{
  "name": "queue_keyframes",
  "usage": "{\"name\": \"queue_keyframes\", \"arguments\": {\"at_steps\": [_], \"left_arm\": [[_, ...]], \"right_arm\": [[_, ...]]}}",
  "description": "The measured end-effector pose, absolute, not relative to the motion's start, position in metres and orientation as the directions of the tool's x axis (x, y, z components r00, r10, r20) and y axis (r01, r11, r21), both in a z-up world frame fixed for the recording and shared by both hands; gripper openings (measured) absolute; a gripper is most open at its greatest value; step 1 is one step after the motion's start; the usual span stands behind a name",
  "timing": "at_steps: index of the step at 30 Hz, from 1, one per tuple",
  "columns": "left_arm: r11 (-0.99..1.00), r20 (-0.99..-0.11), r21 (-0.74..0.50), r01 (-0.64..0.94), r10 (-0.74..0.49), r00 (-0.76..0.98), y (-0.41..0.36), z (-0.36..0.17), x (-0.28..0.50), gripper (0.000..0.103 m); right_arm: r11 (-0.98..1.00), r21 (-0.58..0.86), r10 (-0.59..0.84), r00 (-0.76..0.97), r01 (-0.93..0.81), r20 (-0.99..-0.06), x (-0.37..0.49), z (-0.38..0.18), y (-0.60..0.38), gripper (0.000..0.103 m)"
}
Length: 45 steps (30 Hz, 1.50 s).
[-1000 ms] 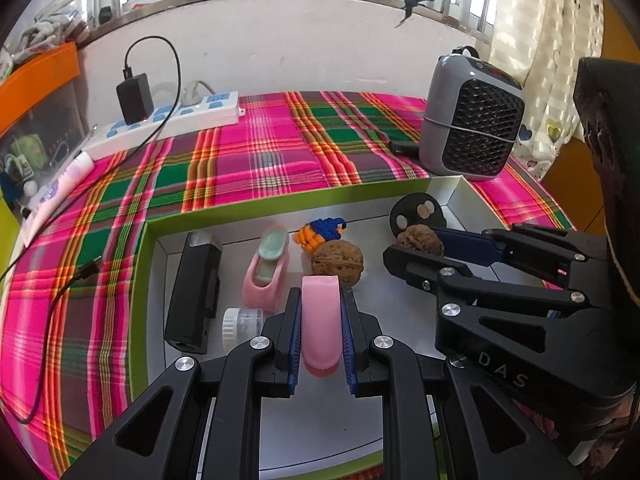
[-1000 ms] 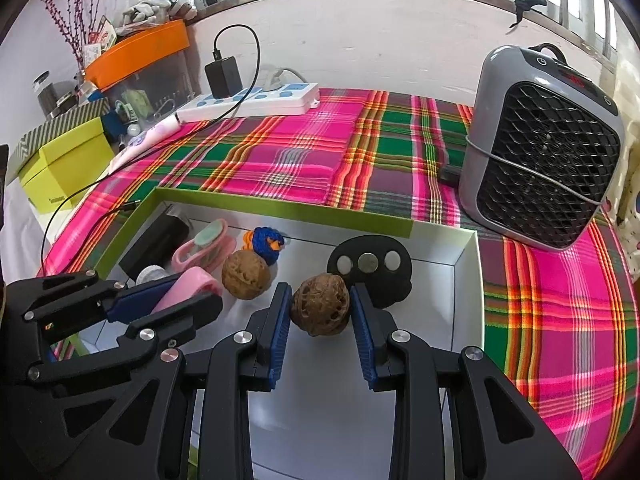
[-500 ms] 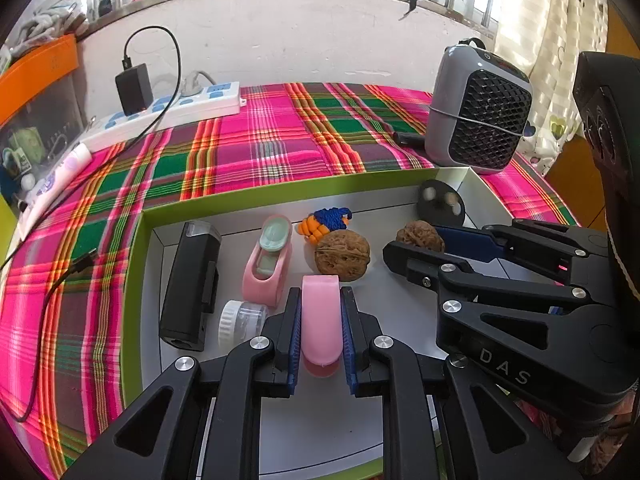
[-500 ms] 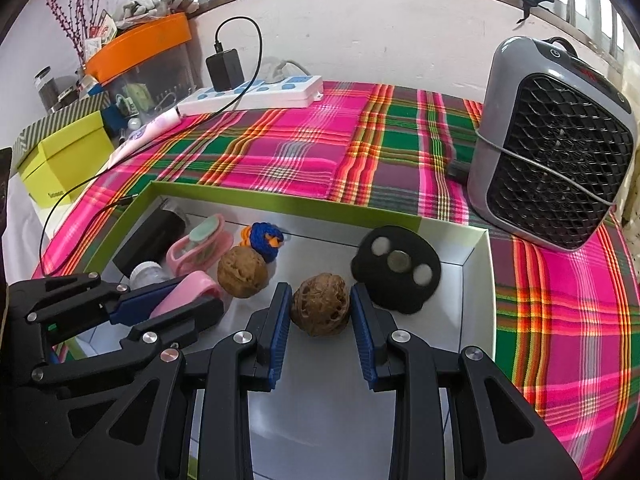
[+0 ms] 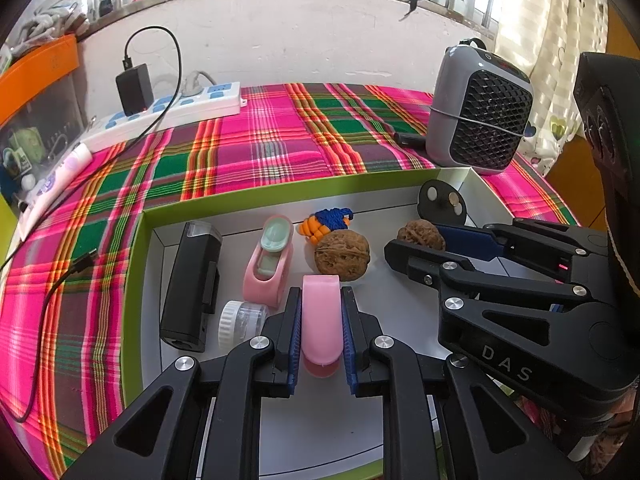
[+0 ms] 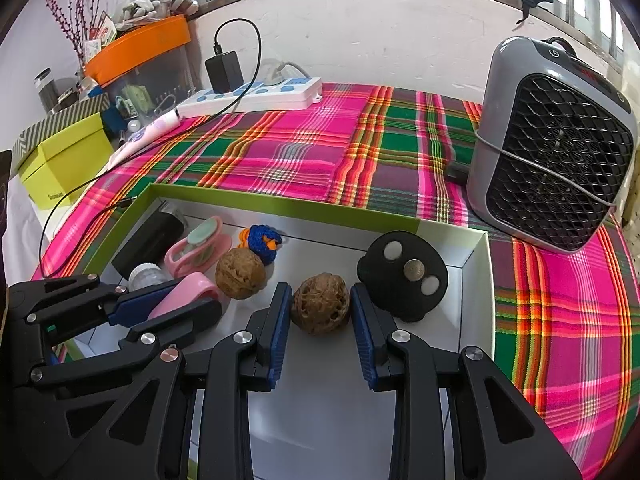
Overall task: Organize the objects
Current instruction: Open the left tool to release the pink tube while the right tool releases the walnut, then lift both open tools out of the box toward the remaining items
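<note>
A smooth pink plastic clip [image 5: 320, 320] is clamped between the left gripper [image 5: 320, 334] fingers, above the floor of the white, green-rimmed tray [image 5: 248, 196]. Right of it, the right gripper [image 6: 320, 312], lettered "DAS", has its fingers pressed on a wrinkled brown walnut [image 6: 320, 304]. Since a second ago the view of the tray has shifted slightly, and both grips are unchanged.

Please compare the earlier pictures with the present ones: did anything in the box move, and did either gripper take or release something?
Nothing was taken hold of or let go. The left gripper stays shut on the pink clip, and the right gripper keeps its jaws on the wrinkled walnut. The smoother walnut, the black case and the other small things lie in the box as before; only the view shifts slightly.
</note>
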<state>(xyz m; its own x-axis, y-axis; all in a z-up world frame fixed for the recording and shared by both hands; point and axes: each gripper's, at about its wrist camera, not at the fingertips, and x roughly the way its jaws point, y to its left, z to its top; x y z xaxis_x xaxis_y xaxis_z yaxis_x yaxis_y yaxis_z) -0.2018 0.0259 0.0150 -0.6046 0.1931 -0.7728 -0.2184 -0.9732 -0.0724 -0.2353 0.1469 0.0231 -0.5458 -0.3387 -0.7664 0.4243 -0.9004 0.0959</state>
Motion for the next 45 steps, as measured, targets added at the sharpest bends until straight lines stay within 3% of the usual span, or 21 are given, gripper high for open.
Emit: {"name": "queue_keyframes", "arguments": {"at_steps": [6,10,14,45], "left_arm": [[-0.974,-0.773,-0.073,-0.217,0.192,-0.604,0.026,0.015,-0.202,0.018],[-0.977,-0.775,-0.071,-0.203,0.182,-0.605,0.024,0.015,-0.203,0.025],[-0.978,-0.777,-0.07,-0.194,0.175,-0.604,0.02,0.015,-0.202,0.027],[-0.98,-0.734,-0.069,-0.187,0.177,-0.656,0.012,0.041,-0.156,0.032]], "right_arm": [[-0.9,0.096,-0.338,-0.544,0.424,-0.768,-0.234,0.024,0.146,0.032],[-0.903,0.101,-0.338,-0.545,0.418,-0.767,-0.234,0.025,0.148,0.032],[-0.905,0.105,-0.339,-0.551,0.411,-0.763,-0.235,0.026,0.151,0.039],[-0.908,0.118,-0.355,-0.593,0.401,-0.723,-0.195,0.048,0.158,0.045]]}}
